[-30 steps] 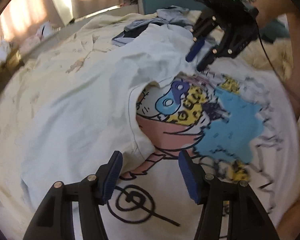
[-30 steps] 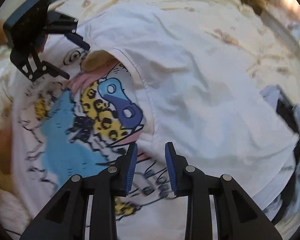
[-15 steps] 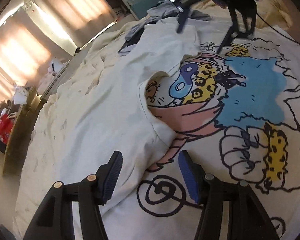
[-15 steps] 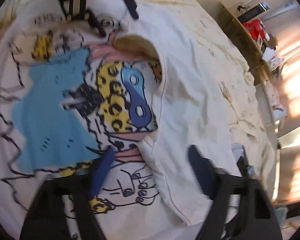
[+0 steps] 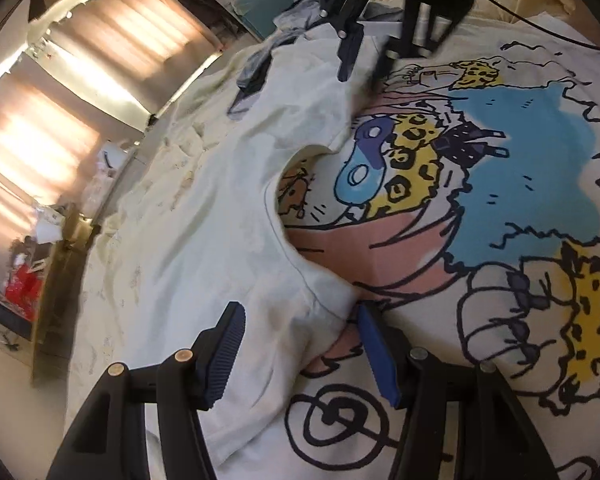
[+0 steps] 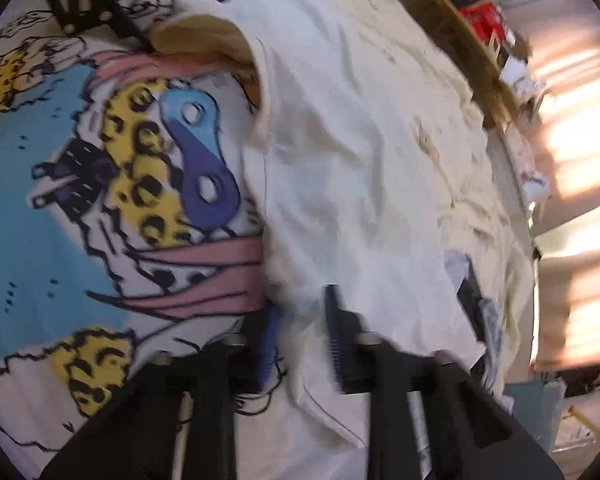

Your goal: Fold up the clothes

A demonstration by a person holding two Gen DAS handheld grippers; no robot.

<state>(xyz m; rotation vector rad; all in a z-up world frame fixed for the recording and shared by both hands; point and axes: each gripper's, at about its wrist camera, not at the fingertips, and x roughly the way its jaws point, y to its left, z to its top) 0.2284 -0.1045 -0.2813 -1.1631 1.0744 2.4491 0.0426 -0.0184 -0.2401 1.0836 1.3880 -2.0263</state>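
A white T-shirt (image 5: 220,220) with a bright cartoon print (image 5: 520,168) lies spread on the bed. Its plain part is folded over the print, and the curved neckline edge (image 5: 284,240) shows. My left gripper (image 5: 300,356) straddles that folded edge near the shoulder. Its jaws are closing, still wide apart, with cloth between them. My right gripper (image 6: 300,340) is blurred and straddles the shirt (image 6: 360,160) at the other end of the edge. Its jaws are closing, with a narrow gap and fabric between the pads. Each gripper shows far off in the other's view: the right gripper (image 5: 364,60) and the left gripper (image 6: 172,12).
A pile of grey and blue clothes (image 5: 268,64) lies beyond the shirt, also seen beside my right gripper (image 6: 476,308). The cream bedsheet (image 5: 148,208) spreads towards a wooden shelf with red items (image 5: 24,284). Sunlit curtains (image 5: 132,28) hang behind.
Both grippers have sunk and rolled closer to the shirt's folded edge. The right jaws widened, then narrowed around the cloth. The left jaws look as wide as before.
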